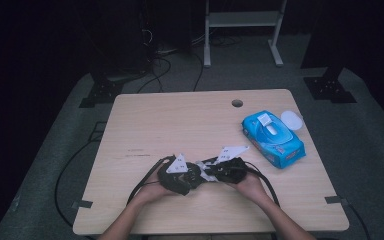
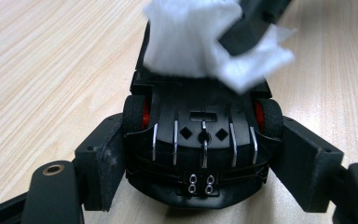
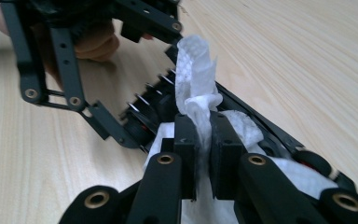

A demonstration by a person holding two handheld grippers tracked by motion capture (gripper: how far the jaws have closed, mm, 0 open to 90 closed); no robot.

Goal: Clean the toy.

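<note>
The room is dark around a pale wooden surface (image 1: 170,120) with a small round hole near its far edge. The person's two forearms come in from the near edge, and both hands meet close to it, each gripping a black tool with a trailing cable.

The left claw (image 2: 200,154) has its two jaws pressed against the flanks of a black toy car (image 2: 200,140), one pad on each side just behind the wheels with red hubs. The car sits between those jaws with its tail end toward the claw's base and its nose pointing away, its underside close to the wood.

The right claw (image 3: 204,144) is pressed together on a white wipe (image 3: 193,79). The cloth is pinched tight between the two pads; a crumpled tuft stands up past the fingertips, and the rest spills below and beside the jaws. That wipe lies on the top of the car, toward the end farthest from the left claw. The right claw reaches in from the opposite side, so the two tools nearly face each other.

Well off to the right claw's outer side, apart from both hands, lies a blue wipes packet (image 1: 272,138) with its white lid flipped open.
</note>
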